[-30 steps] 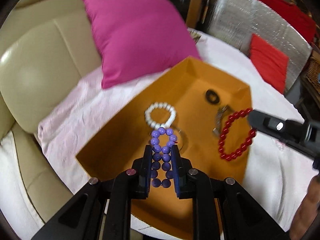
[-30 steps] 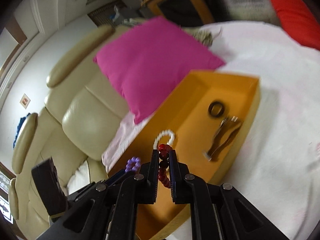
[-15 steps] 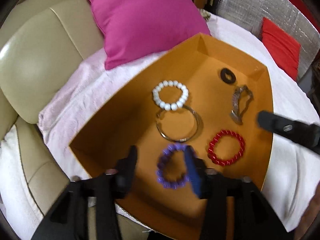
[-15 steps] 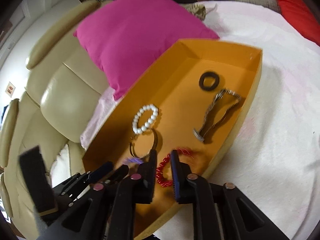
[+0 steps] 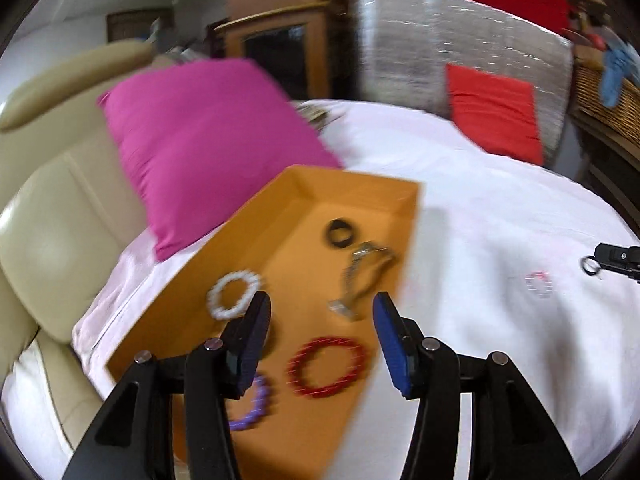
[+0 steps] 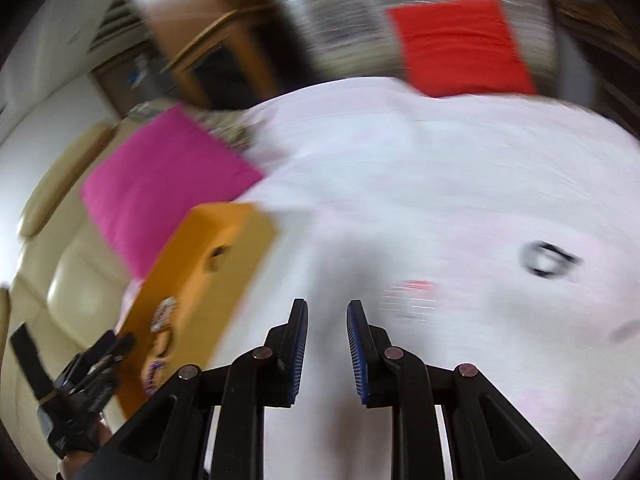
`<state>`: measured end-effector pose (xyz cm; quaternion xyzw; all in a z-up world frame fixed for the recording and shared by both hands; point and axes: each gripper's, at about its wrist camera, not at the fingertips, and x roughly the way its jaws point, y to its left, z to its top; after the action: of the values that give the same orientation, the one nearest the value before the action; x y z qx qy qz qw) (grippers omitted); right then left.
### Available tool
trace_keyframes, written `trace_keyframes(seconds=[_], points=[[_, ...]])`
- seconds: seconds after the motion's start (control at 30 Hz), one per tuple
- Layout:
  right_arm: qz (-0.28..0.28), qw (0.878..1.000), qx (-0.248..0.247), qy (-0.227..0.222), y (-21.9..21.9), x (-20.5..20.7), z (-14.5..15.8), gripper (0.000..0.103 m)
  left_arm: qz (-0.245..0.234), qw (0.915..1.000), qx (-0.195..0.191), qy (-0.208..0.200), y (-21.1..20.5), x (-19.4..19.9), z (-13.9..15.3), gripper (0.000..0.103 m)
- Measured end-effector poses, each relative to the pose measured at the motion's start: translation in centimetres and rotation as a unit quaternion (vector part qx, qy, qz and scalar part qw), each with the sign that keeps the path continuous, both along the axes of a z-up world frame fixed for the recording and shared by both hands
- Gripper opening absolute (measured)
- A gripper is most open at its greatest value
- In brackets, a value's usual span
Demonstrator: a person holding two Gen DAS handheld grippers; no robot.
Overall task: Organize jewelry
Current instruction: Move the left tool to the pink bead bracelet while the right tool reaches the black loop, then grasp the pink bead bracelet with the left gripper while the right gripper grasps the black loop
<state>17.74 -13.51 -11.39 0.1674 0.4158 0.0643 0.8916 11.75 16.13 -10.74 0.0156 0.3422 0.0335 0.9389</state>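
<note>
An orange tray [image 5: 360, 192] lies on the white cloth. In it are a red bead bracelet [image 5: 327, 367], a purple bead bracelet [image 5: 252, 406], a white bead bracelet [image 5: 234, 294], a silver chain piece [image 5: 356, 280] and a black ring [image 5: 340, 233]. My left gripper [image 5: 320, 312] is open and empty above the tray's near end. My right gripper [image 6: 327, 312] is open and empty over the cloth, right of the tray [image 6: 208, 264]. A dark ring [image 6: 546, 262] lies on the cloth ahead and to the right; it also shows in the left wrist view [image 5: 589, 265] beside the right gripper's tip.
A magenta cushion [image 5: 208, 140] leans on the beige sofa [image 5: 52, 216] beside the tray. A red cushion [image 5: 492, 112] rests against a silver panel [image 5: 440, 40] at the back. A small pink mark [image 5: 538, 282] is on the cloth. A wicker basket [image 5: 608, 100] stands far right.
Both grippers let go of their bracelets, which now lie in the tray. The left gripper opened wide and rose. The right gripper swung right, away from the tray, toward the dark ring.
</note>
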Motion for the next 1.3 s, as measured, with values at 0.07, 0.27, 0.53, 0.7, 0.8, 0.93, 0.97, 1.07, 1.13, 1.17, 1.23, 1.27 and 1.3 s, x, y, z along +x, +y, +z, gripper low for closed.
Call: trace_keyframes(seconds=[0.07,0.27,0.53,0.7,0.8,0.93,0.97,1.07,1.13,1.17,1.23,1.27,1.3], points=[[-0.032,0.999,0.01,0.003,-3.5,-0.8,-0.4,0.023,-0.023,0.9997,0.0,0.002,-2.5,0.3,0.2,0.067],[-0.097,0.994,0.055,0.011,-10.8,-1.6,-1.9,0.023,-0.083,0.9957,-0.005,0.041,-9.8,2.9,0.0,0.067],[-0.145,0.985,0.09,0.034,-16.5,-0.4,-3.6,0.023,-0.131,0.986,-0.033,0.097,-17.1,7.6,-2.9,0.067],[-0.148,0.981,0.104,0.065,-18.5,1.6,-5.2,0.034,-0.145,0.9798,-0.036,0.132,-19.0,8.9,-5.6,0.067],[-0.155,0.979,0.102,0.08,-19.0,3.4,-6.5,0.034,-0.16,0.9745,-0.051,0.149,-19.4,9.5,-6.0,0.067],[-0.159,0.977,0.116,0.087,-18.8,5.3,-7.1,0.034,-0.165,0.9746,-0.036,0.147,-19.7,9.9,-6.1,0.067],[-0.163,0.976,0.111,0.089,-18.7,5.6,-7.2,0.034,-0.167,0.9741,-0.036,0.149,-19.7,10.0,-6.2,0.067],[-0.179,0.972,0.118,0.097,-18.5,6.6,-7.7,0.034,-0.173,0.9726,-0.031,0.152,-19.9,10.3,-6.4,0.067],[-0.194,0.97,0.117,0.094,-18.4,6.8,-7.6,0.035,-0.18,0.9723,-0.019,0.148,-20.2,10.2,-6.5,0.067],[-0.2,0.969,0.112,0.096,-18.2,7.0,-7.6,0.035,-0.186,0.9717,-0.014,0.145,-20.3,10.1,-6.4,0.067],[-0.208,0.968,0.102,0.095,-17.9,7.1,-7.5,0.035,-0.192,0.9709,-0.013,0.143,-20.3,10.0,-6.3,0.067],[-0.208,0.969,0.091,0.094,-17.6,7.1,-7.5,0.035,-0.194,0.9705,-0.014,0.142,-20.3,9.9,-6.2,0.067],[-0.206,0.971,0.081,0.095,-17.4,7.2,-7.4,0.035,-0.195,0.9703,-0.015,0.143,-20.2,9.9,-6.3,0.067]])
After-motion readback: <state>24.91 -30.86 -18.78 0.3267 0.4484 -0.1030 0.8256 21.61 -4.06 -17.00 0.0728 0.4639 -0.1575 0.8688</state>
